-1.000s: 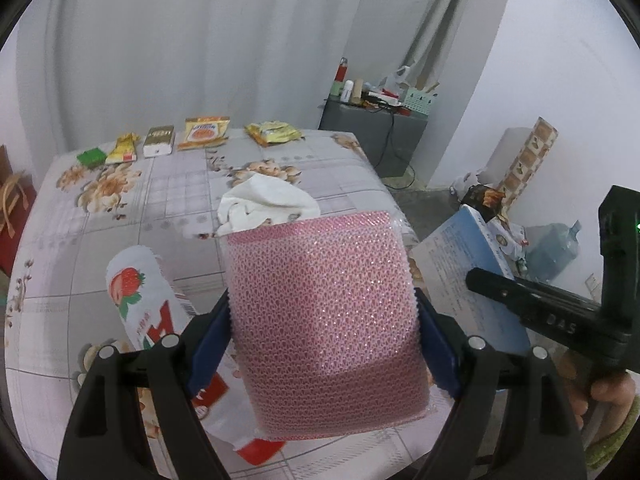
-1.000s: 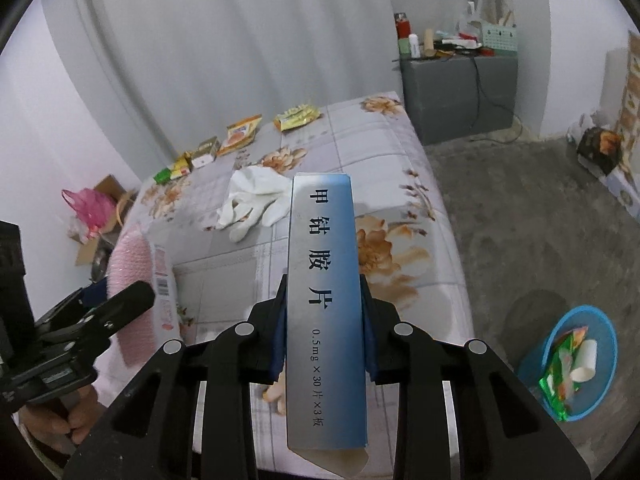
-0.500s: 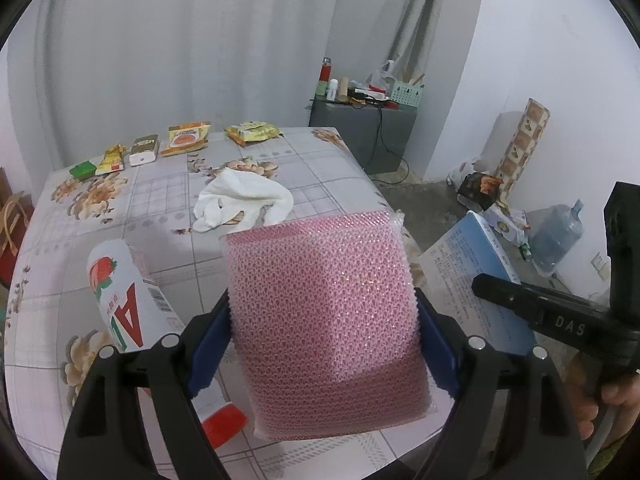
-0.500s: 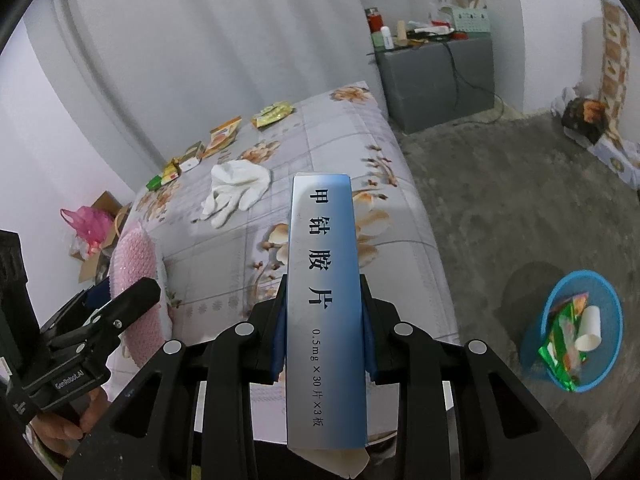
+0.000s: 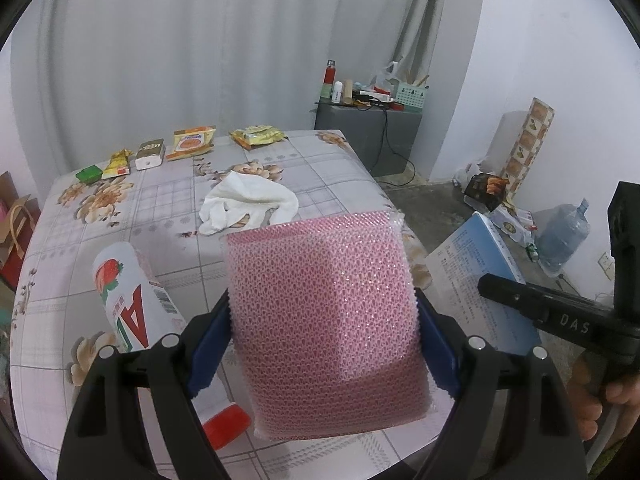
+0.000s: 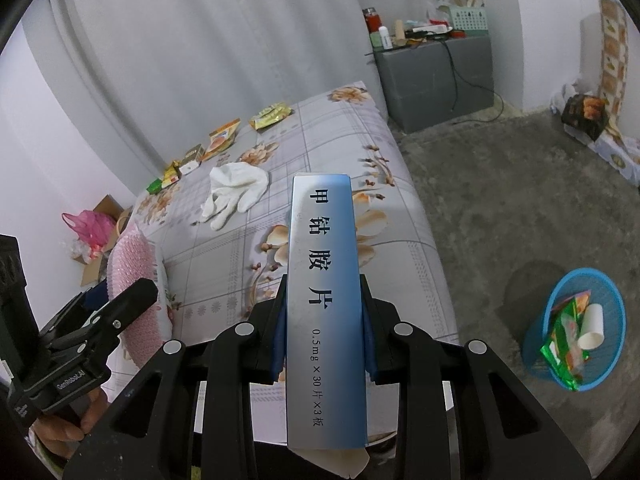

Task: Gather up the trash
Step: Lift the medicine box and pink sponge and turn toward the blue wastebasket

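Trash is in both grippers at once: the left gripper (image 5: 324, 344) has its jaws spread wide and pressed on the two sides of a pink bubble-wrap pack (image 5: 324, 320), which stands up between them and hides much of what lies ahead; left of those jaws, partly under one finger, a white strawberry bottle (image 5: 128, 300) with a red cap lies on its side, and beyond the jaws sits a crumpled white glove (image 5: 248, 202); the right gripper (image 6: 323, 328) has its jaws drawn narrow on a blue-and-silver medicine box (image 6: 326, 308) that juts forward between them, and the blue bin (image 6: 576, 328) waits on the floor well to the right of those jaws, some wrappers and a paper cup already in it; the likely trouble is the soft pack squeezing out of so wide a hold, or the slim box sliding on its smooth faces if tipped further, or either one falling short of the bin; the table (image 5: 320, 172) wears a floral checked cloth with snack packets (image 5: 192, 142) along its far edge; grey curtains hang behind, a grey cabinet (image 6: 436, 76) stands in the corner, and the floor is bare concrete.
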`<move>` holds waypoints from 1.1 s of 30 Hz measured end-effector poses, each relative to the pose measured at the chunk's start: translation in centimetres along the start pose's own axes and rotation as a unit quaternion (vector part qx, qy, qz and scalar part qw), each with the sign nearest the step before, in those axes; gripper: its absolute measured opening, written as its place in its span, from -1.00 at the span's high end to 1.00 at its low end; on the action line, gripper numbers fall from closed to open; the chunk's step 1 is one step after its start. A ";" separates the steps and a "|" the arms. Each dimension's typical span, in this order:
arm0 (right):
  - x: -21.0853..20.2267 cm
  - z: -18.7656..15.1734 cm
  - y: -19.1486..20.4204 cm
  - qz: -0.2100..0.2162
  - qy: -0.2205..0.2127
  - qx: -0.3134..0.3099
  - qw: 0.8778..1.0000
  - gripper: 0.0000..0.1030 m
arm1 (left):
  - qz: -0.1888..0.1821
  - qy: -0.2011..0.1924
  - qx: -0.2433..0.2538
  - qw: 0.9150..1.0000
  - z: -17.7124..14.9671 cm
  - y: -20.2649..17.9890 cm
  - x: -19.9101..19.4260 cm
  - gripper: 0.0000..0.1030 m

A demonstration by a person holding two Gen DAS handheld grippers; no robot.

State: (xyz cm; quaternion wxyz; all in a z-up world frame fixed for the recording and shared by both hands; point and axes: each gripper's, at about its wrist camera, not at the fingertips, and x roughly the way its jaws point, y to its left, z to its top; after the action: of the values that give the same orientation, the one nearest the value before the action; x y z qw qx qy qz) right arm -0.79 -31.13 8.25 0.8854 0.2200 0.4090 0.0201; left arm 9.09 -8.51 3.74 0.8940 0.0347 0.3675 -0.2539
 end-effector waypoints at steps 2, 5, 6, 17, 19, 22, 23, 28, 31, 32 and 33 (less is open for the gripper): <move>0.0 0.0 0.0 0.000 0.000 -0.001 1.000 0.46 | -0.001 0.000 0.000 1.000 0.0 0.0 0.0 -0.59; 0.0 0.0 0.0 0.000 -0.001 -0.001 1.000 0.46 | -0.001 0.001 -0.002 1.000 -0.1 0.1 0.0 -0.59; 0.0 0.0 0.0 0.000 -0.001 -0.001 1.000 0.46 | -0.002 0.001 -0.003 1.000 -0.2 0.2 0.1 -0.59; 0.0 0.3 0.3 0.000 -0.003 0.000 1.000 0.46 | -0.002 0.000 -0.008 1.000 -0.7 0.4 0.0 -0.58; 0.1 0.4 0.4 0.001 -0.004 0.002 1.000 0.46 | -0.002 0.000 -0.008 1.000 -0.7 0.4 0.0 -0.59; 0.2 0.7 0.4 0.004 -0.004 0.005 1.000 0.46 | -0.004 -0.001 -0.009 1.000 -0.7 0.4 0.0 -0.58; 0.1 0.8 0.4 0.004 -0.006 0.006 1.000 0.46 | -0.005 -0.003 -0.009 1.000 -0.7 0.3 -0.1 -0.58; -1.0 1.1 -0.1 0.002 -0.022 0.015 1.000 0.46 | -0.013 -0.011 -0.001 1.000 -0.5 -0.8 -0.6 -0.58; -1.7 1.1 -0.6 -0.002 -0.031 0.022 0.999 0.46 | -0.026 -0.015 0.007 1.000 -0.1 -1.8 -0.7 -0.58; -1.8 1.1 -0.8 -0.004 -0.033 0.025 0.999 0.46 | -0.028 -0.016 0.010 0.999 0.1 -2.0 -0.8 -0.58; -2.1 1.1 -1.0 -0.006 -0.037 0.029 0.999 0.46 | -0.032 -0.018 0.013 0.999 0.3 -2.4 -0.8 -0.58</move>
State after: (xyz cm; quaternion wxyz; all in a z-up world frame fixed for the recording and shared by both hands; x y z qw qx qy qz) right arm -1.52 -32.88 9.98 0.8932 0.2435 0.3780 -0.0054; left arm 7.64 -10.30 4.81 0.8912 0.0304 0.3493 -0.2877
